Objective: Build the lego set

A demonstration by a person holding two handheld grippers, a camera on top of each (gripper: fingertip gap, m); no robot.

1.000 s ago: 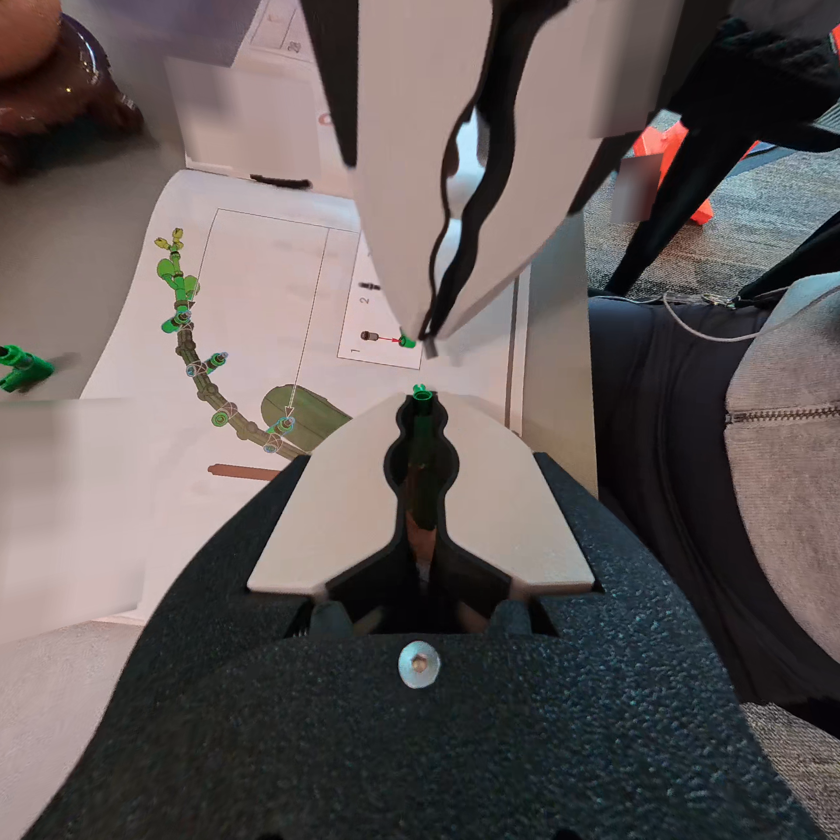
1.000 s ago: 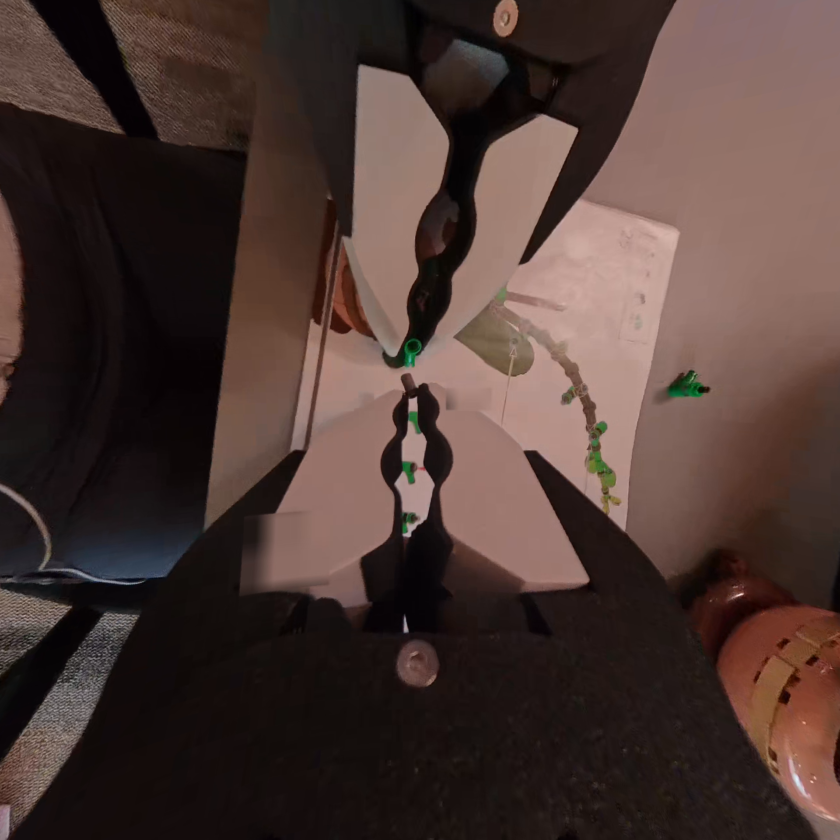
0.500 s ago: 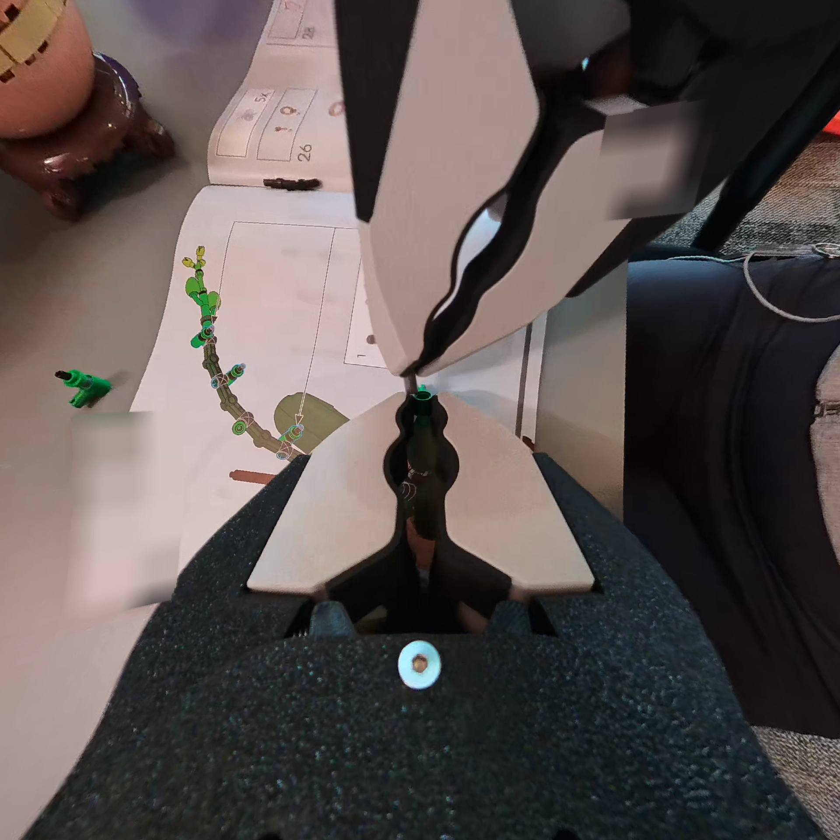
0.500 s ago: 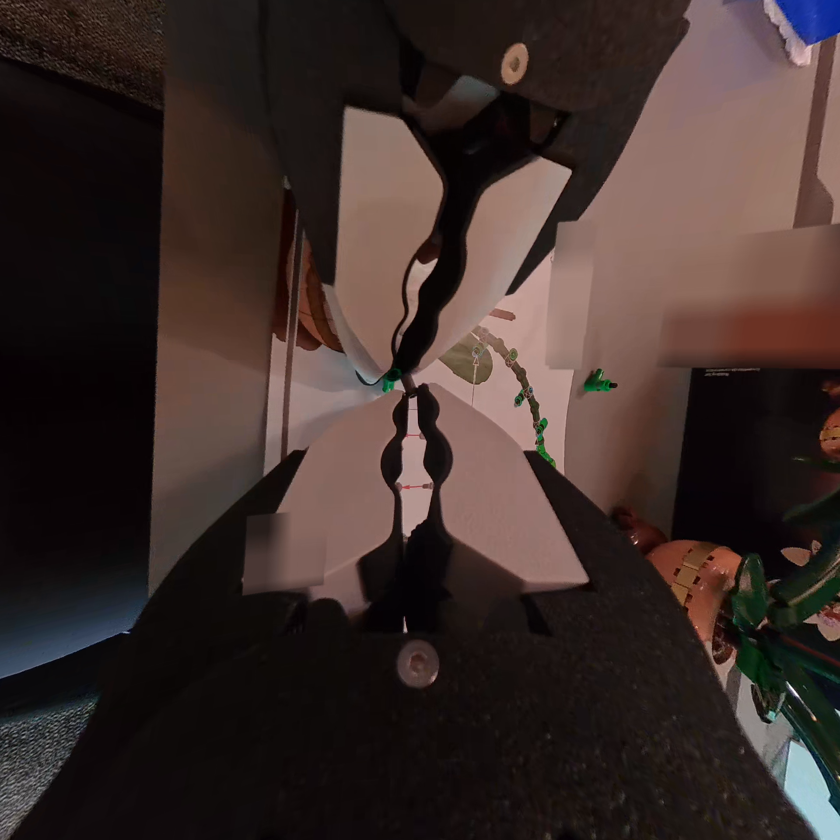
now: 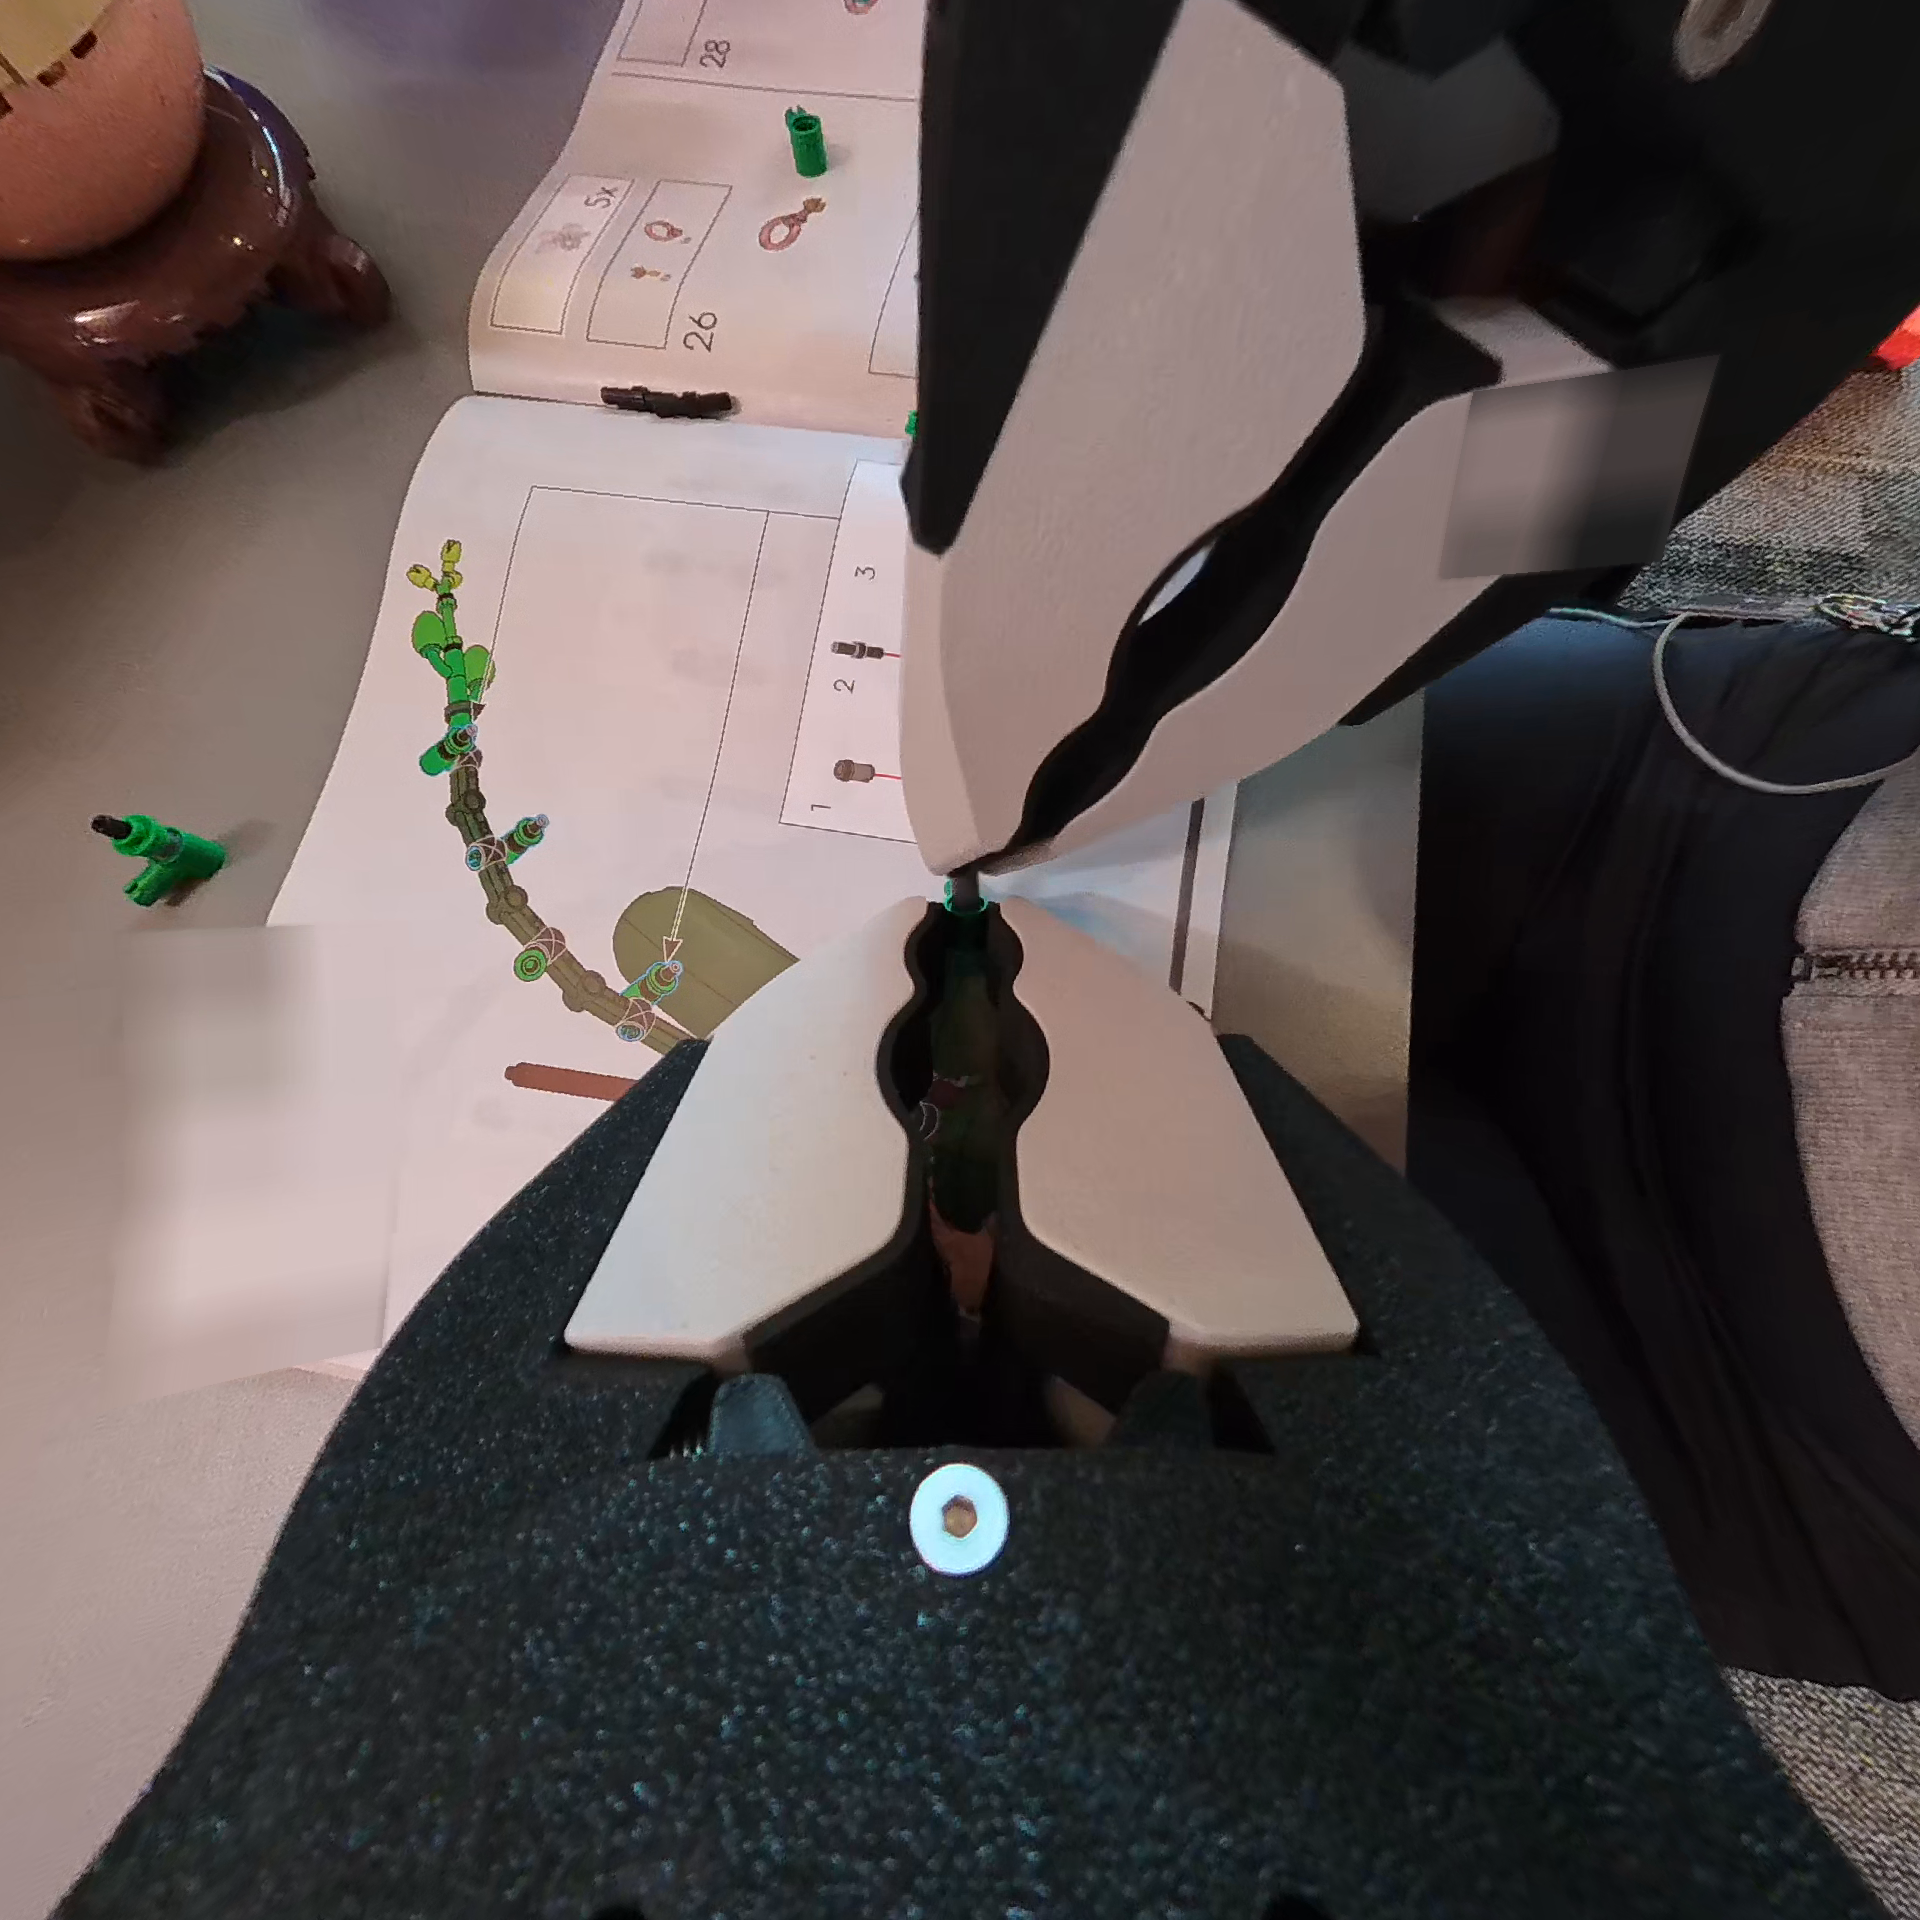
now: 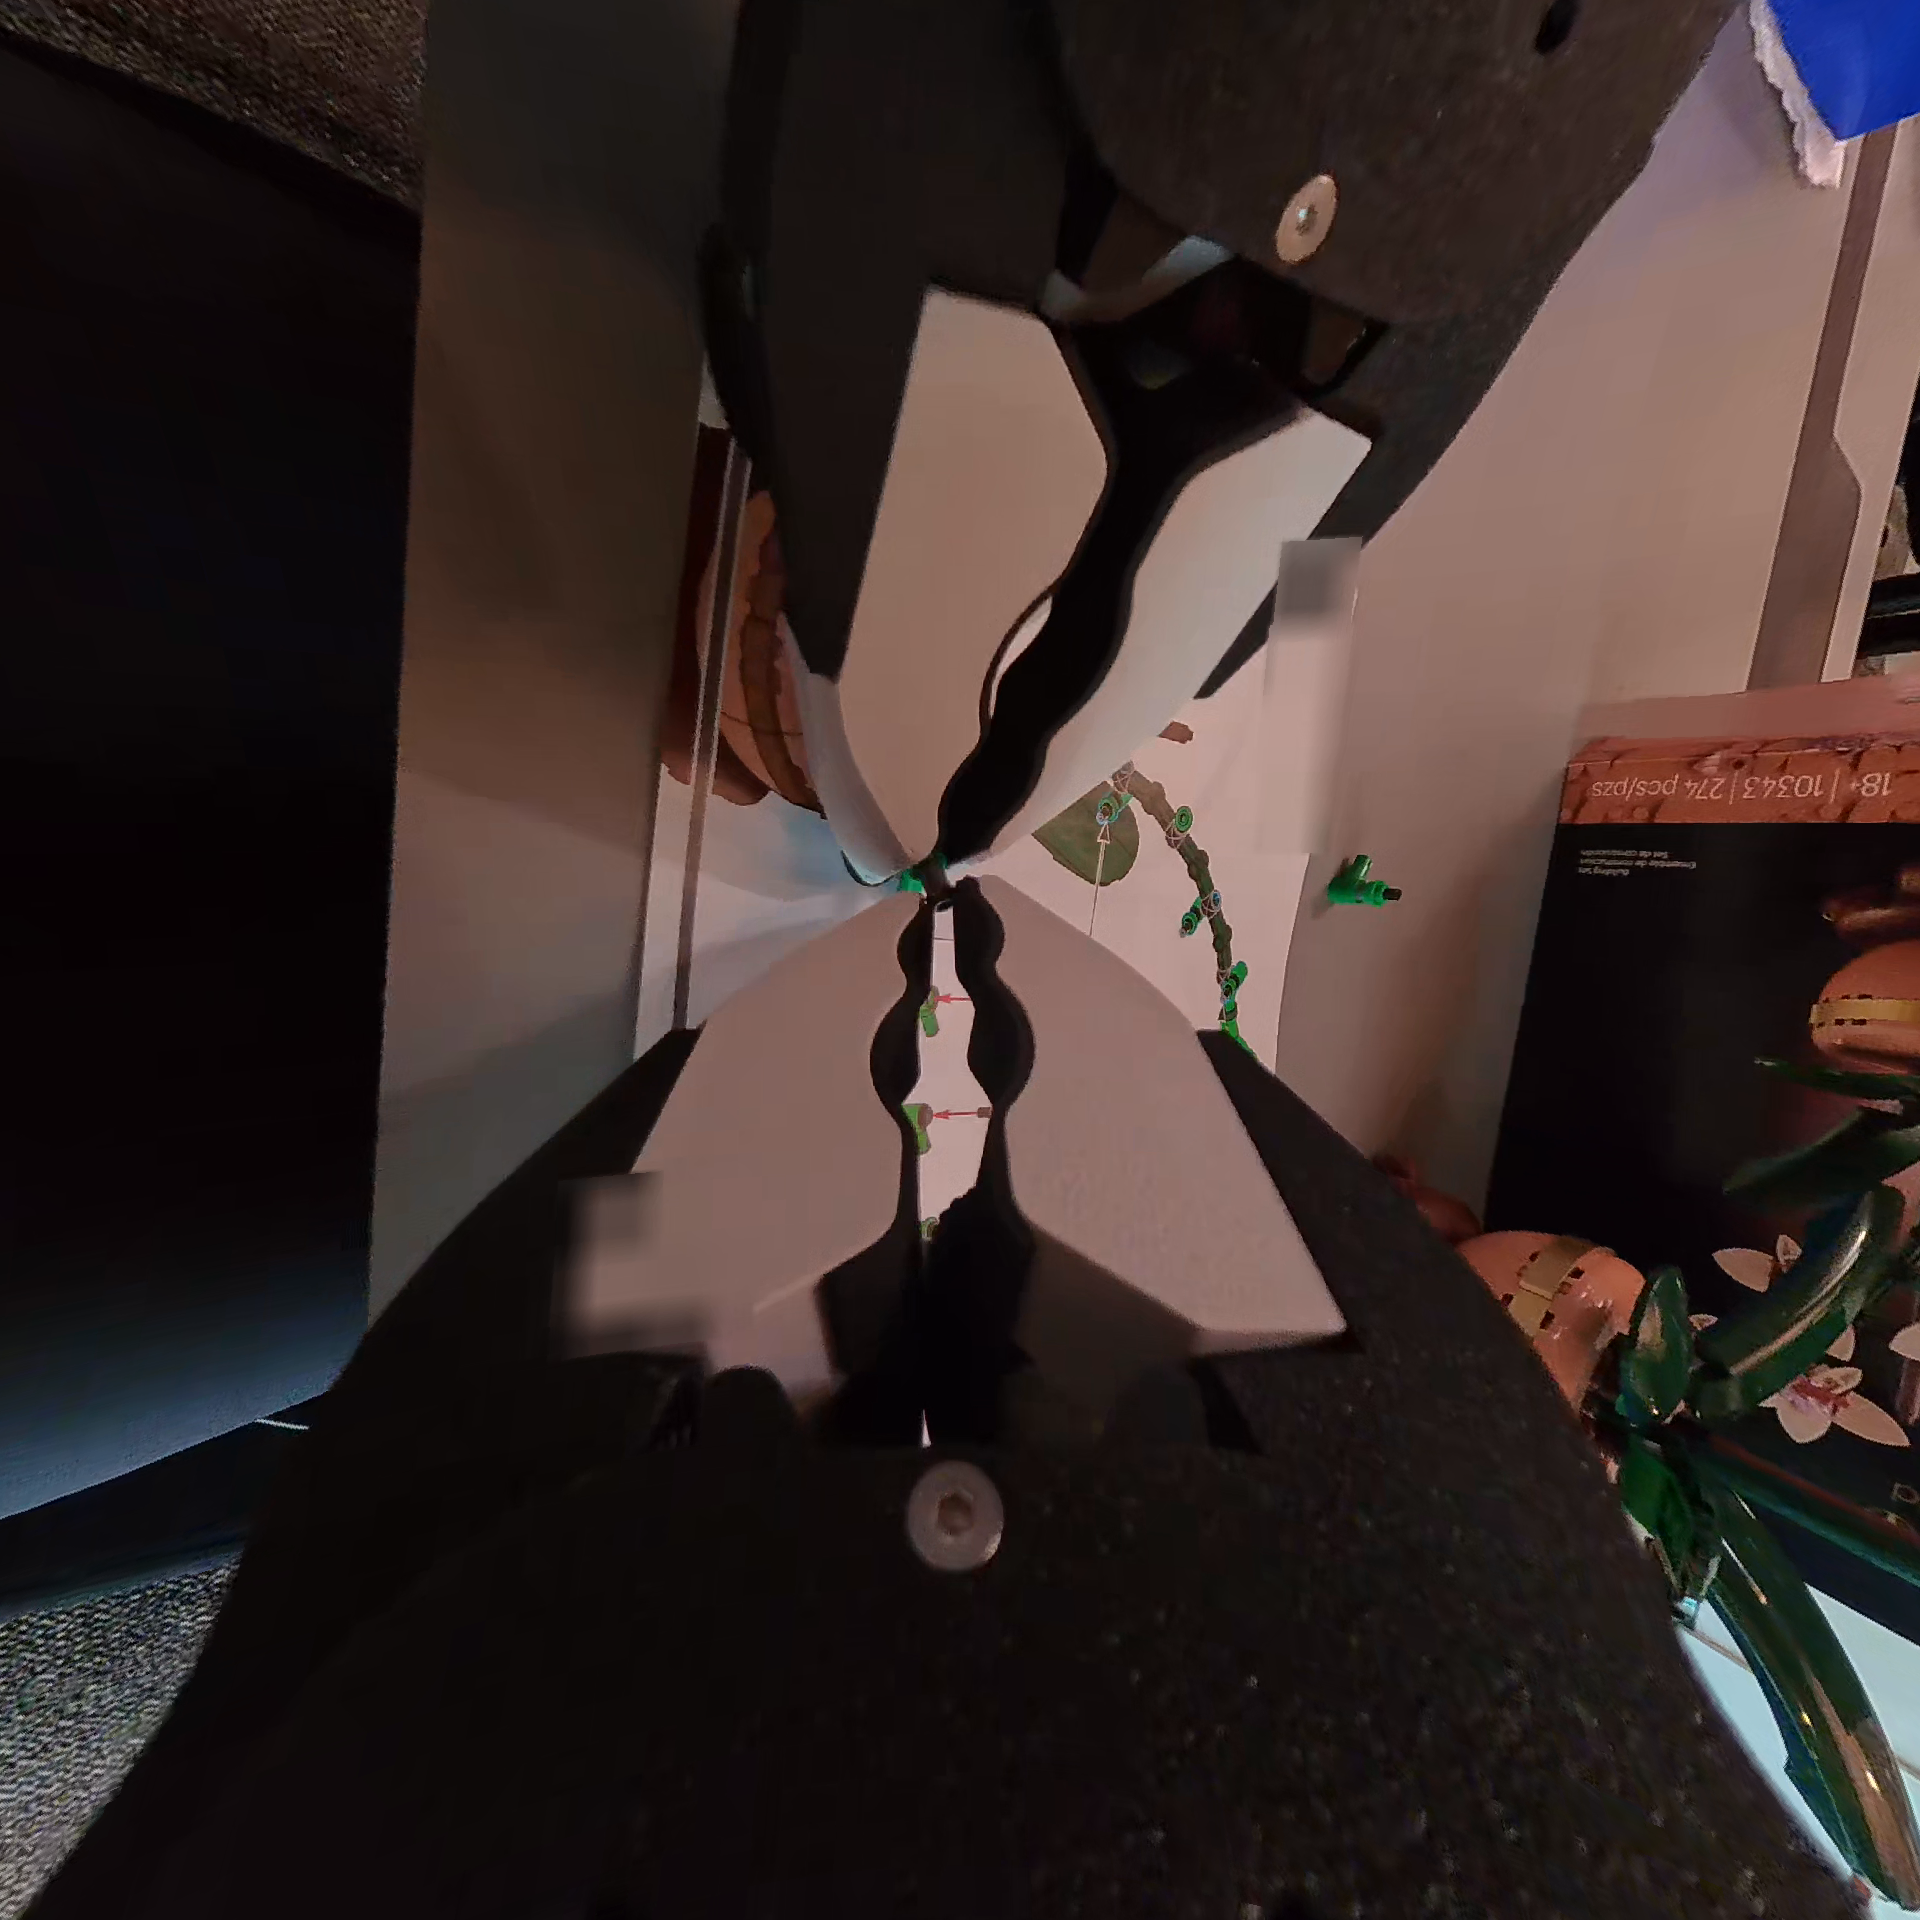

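Note:
My left gripper (image 5: pixel 961 916) is shut on a slim green tube piece (image 5: pixel 964 987) that lies along the gap between its fingers, with its open end at the fingertips. My right gripper (image 5: pixel 971 868) comes down from above and is shut on a small dark grey pin (image 5: pixel 966 889). The pin's free end sits in the tube's green mouth. In the right wrist view my right gripper (image 6: pixel 940 906) meets the left gripper (image 6: pixel 925 871) tip to tip, with the green piece (image 6: pixel 911 882) and the pin (image 6: pixel 938 896) between them. Both are held above an open instruction booklet (image 5: pixel 623 727).
A green elbow piece with a black pin (image 5: pixel 161 842) lies on the table left of the booklet. A green cylinder (image 5: pixel 805 140) and a dark rod (image 5: pixel 665 400) lie on the booklet. A brown pot stand (image 5: pixel 156 312), a set box (image 6: pixel 1714 987) and a plant model (image 6: pixel 1766 1403) stand nearby. Left and right tips are no more than a few centimetres apart. From either gripper's tips it is about 12 centimetres to the dark rod (image 5: pixel 665 400).
The two grippers have closed the gap between them; the pin, held just clear of the green tube a second ago, now sits in its mouth. Both grasps have stayed the same.

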